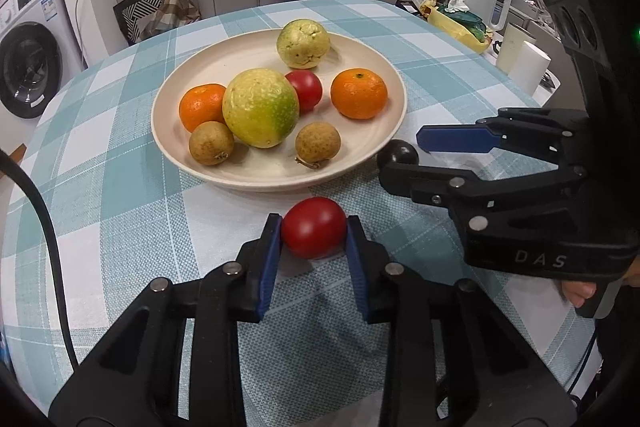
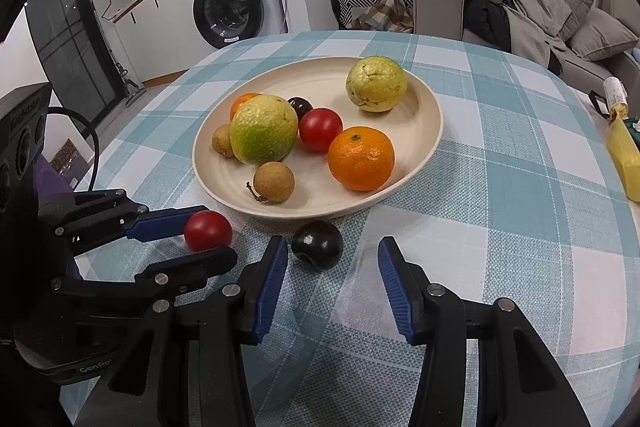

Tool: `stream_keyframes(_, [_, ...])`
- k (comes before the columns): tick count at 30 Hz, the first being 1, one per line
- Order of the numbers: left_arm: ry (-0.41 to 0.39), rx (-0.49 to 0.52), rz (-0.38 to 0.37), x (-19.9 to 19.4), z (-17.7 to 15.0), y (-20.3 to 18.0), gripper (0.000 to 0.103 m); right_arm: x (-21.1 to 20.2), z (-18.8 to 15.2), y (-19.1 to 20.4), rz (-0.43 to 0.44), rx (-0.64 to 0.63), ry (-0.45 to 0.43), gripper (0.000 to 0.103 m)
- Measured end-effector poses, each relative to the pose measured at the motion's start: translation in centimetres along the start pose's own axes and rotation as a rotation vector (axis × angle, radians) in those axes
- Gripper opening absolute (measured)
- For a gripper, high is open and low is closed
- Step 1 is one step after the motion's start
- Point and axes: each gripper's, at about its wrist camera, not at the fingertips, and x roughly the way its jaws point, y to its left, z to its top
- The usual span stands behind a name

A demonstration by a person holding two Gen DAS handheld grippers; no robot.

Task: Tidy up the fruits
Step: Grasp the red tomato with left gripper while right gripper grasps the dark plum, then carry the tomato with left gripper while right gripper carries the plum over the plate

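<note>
Most fruit already gathered on plate (image 1: 362, 163); red tomato (image 1: 314, 227) clamped by left tongs (image 1: 313, 233) on worktop (image 1: 120, 195); dark plum (image 2: 317, 245) left, right tongs (image 2: 333, 257) parted, nothing gripped

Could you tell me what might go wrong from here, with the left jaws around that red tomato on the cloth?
The left gripper pinches the round red tomato by its sides; it could squirt out or bruise.

The plate is already crowded, so dropping it in may knock other fruit.

The dark plum lies loose before the open right gripper and could roll.
</note>
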Motion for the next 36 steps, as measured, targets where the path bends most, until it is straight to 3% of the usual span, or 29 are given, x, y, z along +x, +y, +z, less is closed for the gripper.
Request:
stream_keyframes(12, [-0.010, -0.020, -0.006, -0.5, -0.1, 0.5, 0.028, 0.3, 0.1, 0.8, 0.002, -0.025, 0.004, 0.050])
stream_keyframes(23, [-0.015, -0.038, -0.010, -0.6, -0.1, 1.1, 0.028, 0.4, 0.1, 1.2, -0.015, -0.052, 0.008, 0.028])
stream_keyframes(36, [-0.032, -0.046, -0.007, -1.3, -0.2, 1.3, 0.028, -0.2, 0.0, 1.1, -0.010, -0.042, 0.001, 0.027])
